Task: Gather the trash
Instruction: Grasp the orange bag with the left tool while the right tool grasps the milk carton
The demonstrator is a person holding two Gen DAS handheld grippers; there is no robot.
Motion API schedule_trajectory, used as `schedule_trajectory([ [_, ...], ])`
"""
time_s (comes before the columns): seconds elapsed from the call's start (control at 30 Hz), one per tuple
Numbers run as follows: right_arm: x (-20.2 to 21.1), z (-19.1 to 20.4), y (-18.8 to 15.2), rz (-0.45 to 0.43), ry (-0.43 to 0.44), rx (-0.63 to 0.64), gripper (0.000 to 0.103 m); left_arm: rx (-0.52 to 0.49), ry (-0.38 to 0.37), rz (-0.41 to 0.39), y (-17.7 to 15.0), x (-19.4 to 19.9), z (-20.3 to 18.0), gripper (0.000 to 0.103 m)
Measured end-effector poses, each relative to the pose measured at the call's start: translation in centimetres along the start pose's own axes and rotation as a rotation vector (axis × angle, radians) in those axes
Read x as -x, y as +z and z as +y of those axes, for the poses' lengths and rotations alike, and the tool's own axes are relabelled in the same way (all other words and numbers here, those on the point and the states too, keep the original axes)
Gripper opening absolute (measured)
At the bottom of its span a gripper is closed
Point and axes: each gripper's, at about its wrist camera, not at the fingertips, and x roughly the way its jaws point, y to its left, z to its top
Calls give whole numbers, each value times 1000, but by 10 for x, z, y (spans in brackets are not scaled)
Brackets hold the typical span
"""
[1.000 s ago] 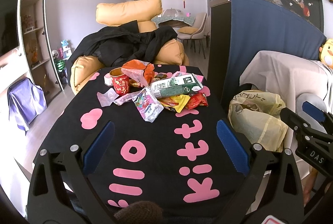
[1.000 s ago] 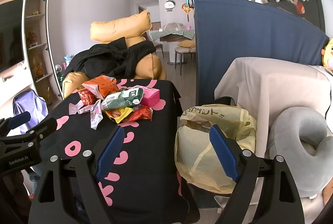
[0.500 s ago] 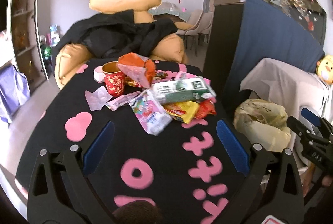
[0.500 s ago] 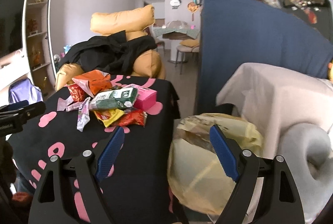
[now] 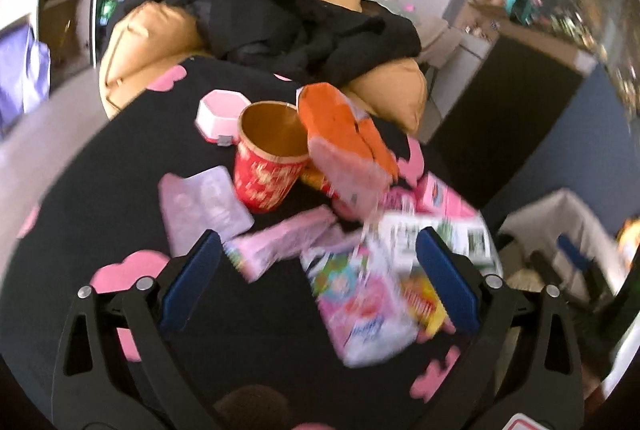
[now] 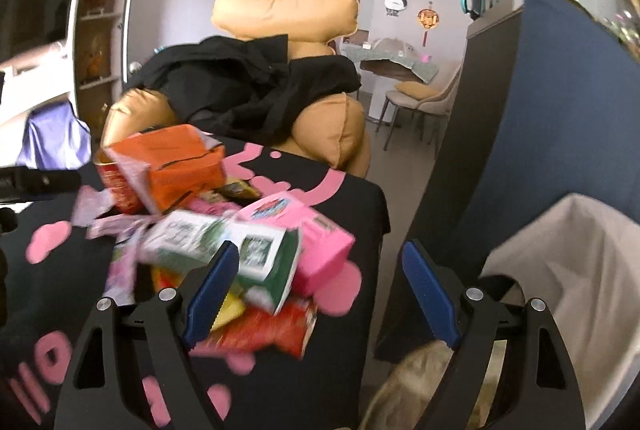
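Observation:
A heap of trash lies on a black table cover with pink lettering (image 5: 100, 190). In it are a red paper cup (image 5: 266, 166), an orange snack bag (image 5: 344, 138), a white and green carton (image 6: 224, 246), a pink box (image 6: 308, 234), a pink wrapper (image 5: 360, 302) and a red packet (image 6: 272, 330). My left gripper (image 5: 320, 286) is open, hovering over the pink wrappers with nothing held. My right gripper (image 6: 320, 294) is open near the table's right edge, close to the carton and pink box. A yellow plastic bag (image 6: 416, 390) shows at the bottom, beside the table.
A tan sofa (image 6: 280, 10) draped with black clothing (image 6: 256, 82) stands behind the table. A dark blue partition (image 6: 560, 130) and a beige-covered seat (image 6: 580, 270) are on the right. A pink and white dish (image 5: 218, 114) sits behind the cup. Shelving stands at the left.
Both grippers have moved forward and closer to the trash heap, which now fills the views. The yellow bag has dropped to the right view's bottom edge. Both stay open.

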Motion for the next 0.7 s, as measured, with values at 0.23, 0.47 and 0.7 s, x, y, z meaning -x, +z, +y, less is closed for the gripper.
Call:
schedule_trajectory([
  [0.23,-38,-10,10,66,45,-94,80,78,-7,27,28,-45,-16,85],
  [0.47,-42,-10,-11,127,45,-84,80,225,-11,103,31,-85,-15,68],
  [0.7,-33,-7,-2,117,149,-88,80,194,-60,112,16,-63,5,32],
])
